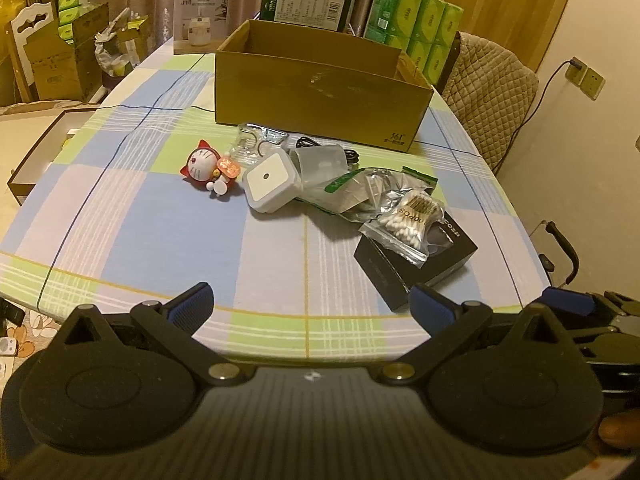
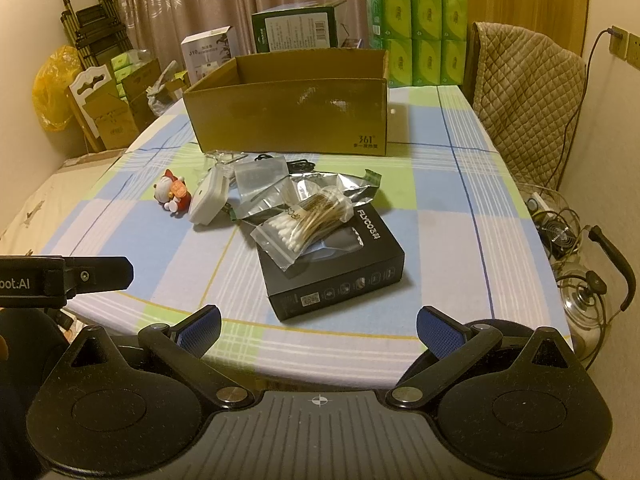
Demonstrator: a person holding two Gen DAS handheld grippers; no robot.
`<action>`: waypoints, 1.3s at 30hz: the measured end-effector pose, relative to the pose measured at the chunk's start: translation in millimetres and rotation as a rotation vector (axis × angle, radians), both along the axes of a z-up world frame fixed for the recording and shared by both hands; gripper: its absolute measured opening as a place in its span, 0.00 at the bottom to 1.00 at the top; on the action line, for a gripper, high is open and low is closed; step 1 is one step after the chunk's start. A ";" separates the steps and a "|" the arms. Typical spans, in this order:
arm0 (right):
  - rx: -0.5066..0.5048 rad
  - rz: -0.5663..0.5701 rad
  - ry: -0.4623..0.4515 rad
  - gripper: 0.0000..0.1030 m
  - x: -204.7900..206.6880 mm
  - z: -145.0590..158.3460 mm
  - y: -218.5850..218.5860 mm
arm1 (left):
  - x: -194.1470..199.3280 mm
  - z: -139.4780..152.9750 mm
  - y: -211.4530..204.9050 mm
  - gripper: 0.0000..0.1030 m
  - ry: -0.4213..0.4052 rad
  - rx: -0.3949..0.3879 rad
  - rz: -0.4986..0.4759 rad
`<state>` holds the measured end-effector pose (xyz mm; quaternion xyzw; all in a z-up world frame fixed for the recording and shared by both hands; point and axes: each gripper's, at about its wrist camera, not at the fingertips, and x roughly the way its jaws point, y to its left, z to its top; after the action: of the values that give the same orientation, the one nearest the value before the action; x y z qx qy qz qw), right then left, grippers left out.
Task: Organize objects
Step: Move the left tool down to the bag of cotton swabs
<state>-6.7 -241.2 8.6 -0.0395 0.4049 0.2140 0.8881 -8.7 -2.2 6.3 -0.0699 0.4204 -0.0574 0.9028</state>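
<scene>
Cardboard box [image 2: 288, 118]: open-topped, at the far side of the checked tablecloth [image 2: 440, 208]; its inside, as far as it shows, looks empty. It is the likely place for the loose things, though the task does not say so.
Black carton [image 2: 340, 272]: nearest item, lying flat near the table's front edge, partly under the swab bag. Stiff, square-edged, probably the heaviest piece here; best taken across its two long sides, where flat card gives the pads a sure seat.
Cotton swab bag [image 2: 296, 232]: clear zip pouch resting on the black carton. Light, soft and slick; a pinch at the sealed edge should hold better than one on the bulging middle.
Foil pouches [image 2: 320, 192]: crumpled silver packets just behind the carton, touching the swab bag. Very light, floppy, likely to slide; take them by a corner or fold.
White square device [image 1: 270, 184]: hard smooth plastic, tilted against the pile. Grip across opposite flat sides.
Cat figurine [image 1: 202, 168]: red and white toy, just left of the white device. Small, rounded, probably rolls; hold around the body.
Left gripper [image 1: 312, 304]: spread wide, nothing between the pads, short of the objects.
Right gripper [image 2: 318, 326]: likewise spread and empty, near the table's front edge, pointing at the black carton.
</scene>
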 end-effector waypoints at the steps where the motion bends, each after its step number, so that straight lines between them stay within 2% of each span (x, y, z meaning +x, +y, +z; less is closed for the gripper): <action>1: 0.000 0.000 0.000 0.98 0.4 -0.4 -0.7 | 0.7 0.0 -0.3 0.99 0.002 0.000 -0.002; 13: -0.030 0.011 -0.018 0.98 18.2 -0.9 -14.8 | 20.1 -1.9 -3.3 0.99 0.038 -0.019 -0.081; 21: -0.060 0.039 -0.024 0.98 40.9 -4.8 -23.9 | 50.7 -3.1 -18.1 0.98 0.041 0.017 -0.164; 25: -0.066 0.053 -0.022 0.98 55.5 -10.0 -25.9 | 71.8 -6.6 -32.9 0.90 0.055 0.039 -0.227; 35: -0.101 0.087 -0.010 0.97 86.7 -24.7 -35.8 | 127.4 -32.3 -80.1 0.83 0.098 0.075 -0.407; 39: -0.120 0.099 -0.002 0.97 98.4 -30.8 -37.5 | 144.0 -45.7 -100.1 0.65 0.124 0.085 -0.473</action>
<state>91.7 -278.6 -22.2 -0.1127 0.4138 0.2331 0.8728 135.3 -102.3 -39.4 0.0652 0.4815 -0.2452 0.8389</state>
